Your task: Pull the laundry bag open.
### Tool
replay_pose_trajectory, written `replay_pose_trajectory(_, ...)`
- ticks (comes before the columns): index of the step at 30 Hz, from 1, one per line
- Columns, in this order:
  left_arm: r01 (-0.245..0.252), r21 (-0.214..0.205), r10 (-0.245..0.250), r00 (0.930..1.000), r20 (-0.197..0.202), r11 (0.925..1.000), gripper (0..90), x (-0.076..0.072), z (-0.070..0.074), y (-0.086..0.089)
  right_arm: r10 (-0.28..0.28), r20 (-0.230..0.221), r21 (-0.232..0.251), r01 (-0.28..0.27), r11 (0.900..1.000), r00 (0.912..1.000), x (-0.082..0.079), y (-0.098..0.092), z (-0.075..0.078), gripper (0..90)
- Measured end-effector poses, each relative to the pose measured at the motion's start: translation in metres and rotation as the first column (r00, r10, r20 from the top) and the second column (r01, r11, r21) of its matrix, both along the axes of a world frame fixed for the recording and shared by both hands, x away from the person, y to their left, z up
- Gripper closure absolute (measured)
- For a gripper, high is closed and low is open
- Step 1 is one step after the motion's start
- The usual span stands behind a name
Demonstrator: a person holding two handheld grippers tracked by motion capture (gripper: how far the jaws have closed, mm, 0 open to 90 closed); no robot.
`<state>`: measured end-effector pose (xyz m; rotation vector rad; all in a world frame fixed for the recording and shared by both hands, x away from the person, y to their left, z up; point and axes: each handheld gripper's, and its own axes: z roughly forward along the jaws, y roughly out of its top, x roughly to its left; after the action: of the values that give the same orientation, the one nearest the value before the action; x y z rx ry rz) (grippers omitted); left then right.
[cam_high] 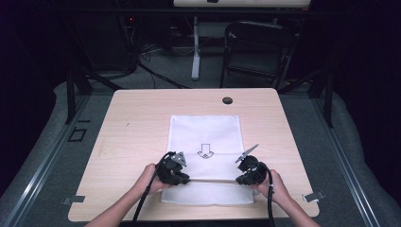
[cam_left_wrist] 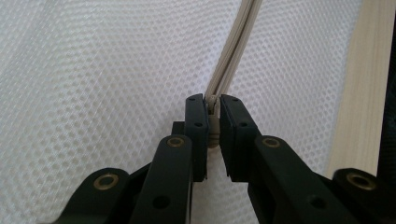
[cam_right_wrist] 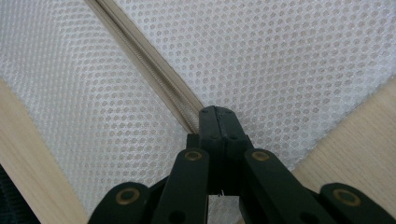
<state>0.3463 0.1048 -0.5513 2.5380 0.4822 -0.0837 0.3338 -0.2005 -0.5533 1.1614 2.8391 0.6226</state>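
On the table [cam_high: 142, 118], at about six o'clock near my edge, lies a white mesh bag [cam_high: 204, 137] with a zipper [cam_right_wrist: 154, 79] running across it. My left gripper [cam_left_wrist: 212, 123] pinches the zipper's little pull [cam_left_wrist: 214, 128]. My right gripper [cam_right_wrist: 218, 122] is clamped on the zipper's end. I think the zipping is just starting; nearly all is left.

White mesh-cloth bag [cam_high: 204, 137] — matt wood table [cam_high: 132, 132]

One white mesh bag [cam_high: 204, 142], one zipper [cam_right_wrist: 154, 74], two tools, one table [cam_high: 132, 123], one folding chair [cam_high: 257, 47]
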Motion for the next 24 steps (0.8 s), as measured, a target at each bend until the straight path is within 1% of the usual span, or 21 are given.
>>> replay_pose_trajectory(1,-0.002,0.003,0.002,1.0,0.004,1.0,82.0,0.0,0.0,0.001,0.001,-0.002,-0.013,-0.001,0.9999,1.0,0.0,0.0,0.001,90.0)
replay_pose_trajectory(2,-0.005,-0.012,0.005,1.0,-0.006,0.9999,82.0,0.0,0.0,0.003,0.001,-0.002,-0.014,-0.001,0.9999,1.0,0.0,-0.001,0.001,90.0)
replay_pose_trajectory(4,-0.001,-0.005,0.001,1.0,0.001,1.0,82.0,-0.002,0.002,0.004,0.0,-0.002,-0.011,0.0,0.9999,1.0,0.0,-0.001,0.001,90.0)
replay_pose_trajectory(7,0.002,-0.015,-0.003,1.0,-0.003,0.9999,82.0,-0.002,0.002,0.005,0.005,-0.005,-0.012,-0.005,0.9999,1.0,0.001,-0.001,0.001,90.0)
replay_pose_trajectory(9,0.002,-0.012,-0.002,1.0,0.0,0.9999,82.0,-0.002,0.003,0.004,-0.001,-0.003,-0.01,0.001,0.9999,1.0,0.0,-0.001,0.001,90.0)
replay_pose_trajectory(10,0.001,0.002,-0.001,1.0,0.008,1.0,82.0,-0.002,0.003,0.005,-0.001,-0.002,-0.009,0.001,1.0,1.0,0.0,-0.001,0.0,90.0)
replay_pose_trajectory(12,-0.008,-0.009,0.008,1.0,-0.006,0.9999,82.0,-0.002,0.002,0.007,0.005,-0.008,-0.01,-0.005,0.9999,1.0,0.001,-0.001,0.001,90.0)
replay_pose_trajectory(13,-0.004,0.003,0.004,1.0,0.003,1.0,82.0,-0.002,0.002,0.009,-0.005,-0.001,0.002,0.005,1.0,1.0,0.0,-0.001,0.0,90.0)
replay_pose_trajectory(16,-0.016,-0.001,0.016,0.9999,0.0,0.9999,82.0,-0.003,0.002,0.013,0.002,-0.003,-0.005,-0.002,1.0,1.0,0.001,-0.002,0.0,90.0)
replay_pose_trajectory(17,-0.024,0.009,0.024,0.9997,-0.002,0.9997,82.0,-0.003,0.002,0.018,-0.006,-0.001,-0.002,0.006,1.0,1.0,0.001,-0.002,0.0,90.0)
replay_pose_trajectory(18,-0.029,0.006,0.029,0.9996,-0.004,0.9996,82.0,-0.003,0.002,0.02,-0.005,-0.004,0.0,0.005,1.0,1.0,0.001,-0.002,0.0,90.0)
replay_pose_trajectory(21,-0.041,0.011,0.04,0.9992,0.003,0.9991,82.0,-0.004,0.003,0.026,-0.004,-0.003,-0.001,0.004,1.0,1.0,0.001,-0.002,0.0,90.0)
replay_pose_trajectory(24,-0.058,0.009,0.058,0.9983,0.001,0.9983,82.0,-0.004,0.003,0.032,-0.004,-0.004,-0.001,0.004,1.0,1.0,0.001,-0.001,0.0,90.0)
